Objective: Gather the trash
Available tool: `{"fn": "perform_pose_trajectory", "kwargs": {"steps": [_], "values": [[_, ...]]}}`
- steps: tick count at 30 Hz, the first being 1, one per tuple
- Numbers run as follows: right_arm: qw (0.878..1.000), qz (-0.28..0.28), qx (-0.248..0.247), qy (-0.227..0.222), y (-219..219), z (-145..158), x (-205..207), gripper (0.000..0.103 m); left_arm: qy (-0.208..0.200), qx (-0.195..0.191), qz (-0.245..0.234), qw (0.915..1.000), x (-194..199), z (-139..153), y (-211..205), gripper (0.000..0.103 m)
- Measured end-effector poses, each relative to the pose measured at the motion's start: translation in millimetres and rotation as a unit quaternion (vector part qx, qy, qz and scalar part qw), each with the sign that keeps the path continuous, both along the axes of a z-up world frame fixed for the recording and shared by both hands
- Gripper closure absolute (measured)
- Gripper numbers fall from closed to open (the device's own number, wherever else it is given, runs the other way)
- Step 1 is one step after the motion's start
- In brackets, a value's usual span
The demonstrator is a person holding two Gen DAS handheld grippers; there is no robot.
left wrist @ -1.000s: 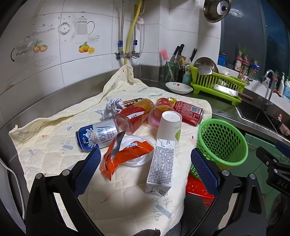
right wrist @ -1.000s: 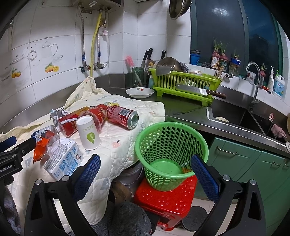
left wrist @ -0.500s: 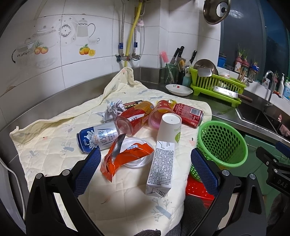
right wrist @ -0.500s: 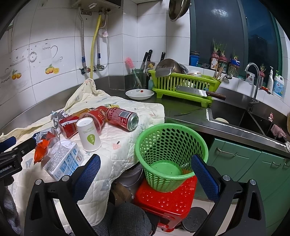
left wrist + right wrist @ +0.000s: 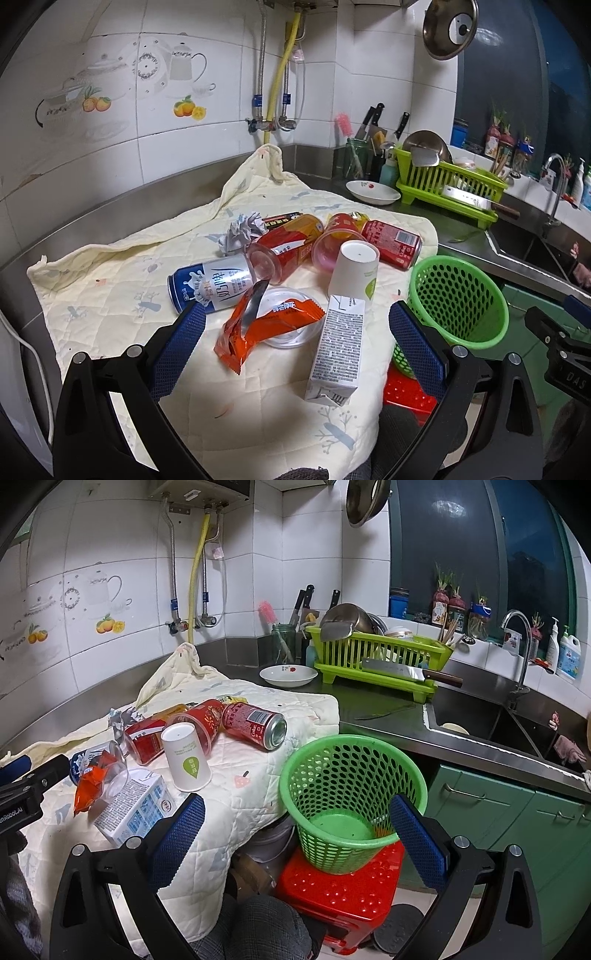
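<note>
Trash is spread across a cream quilted cloth (image 5: 110, 280) laid over the steel counter (image 5: 155, 192). Off the cloth's edge, a green mesh basket (image 5: 354, 797) is seen standing upright and empty on a red plastic stool (image 5: 343, 893), below counter level.

A white drink carton (image 5: 338, 347) is laid on its side nearest the left gripper (image 5: 297, 339), its far end touching an inverted white paper cup (image 5: 354, 275). Just beside the carton, an orange snack wrapper (image 5: 266, 328) is draped over a clear plastic lid (image 5: 288, 317). Behind the wrapper, a blue and white can (image 5: 212, 282) is laid on its side, touching a clear plastic cup (image 5: 264, 262) that is mouth-to-mouth with an orange bottle (image 5: 295, 240). A pink-tinted plastic cup (image 5: 334, 243) and a red cola can (image 5: 255, 723) are positioned on their sides behind the paper cup. A crumpled paper ball (image 5: 240, 234) is found at the far side of the pile.

The left gripper is held above the near edge of the cloth with its jaws spread wide and nothing between them. The right gripper (image 5: 297, 834) is likewise held fully spread and empty, aimed at the basket, apart from it.
</note>
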State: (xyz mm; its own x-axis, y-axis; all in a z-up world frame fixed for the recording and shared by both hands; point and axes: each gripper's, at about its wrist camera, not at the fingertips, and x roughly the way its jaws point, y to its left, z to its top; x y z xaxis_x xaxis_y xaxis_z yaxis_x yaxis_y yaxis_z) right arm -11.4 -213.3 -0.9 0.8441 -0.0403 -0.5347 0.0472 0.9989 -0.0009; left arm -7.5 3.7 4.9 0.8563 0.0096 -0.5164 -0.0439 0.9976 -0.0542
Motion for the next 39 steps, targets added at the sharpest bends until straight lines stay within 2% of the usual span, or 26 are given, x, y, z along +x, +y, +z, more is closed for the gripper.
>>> {"fn": "perform_pose_trajectory", "kwargs": {"steps": [39], "values": [[1.000,0.015,-0.007,-0.004,6.3,-0.3,9.1,0.006,-0.004,-0.009,0.016,0.9998,3.8,3.7,10.8,0.005]]}}
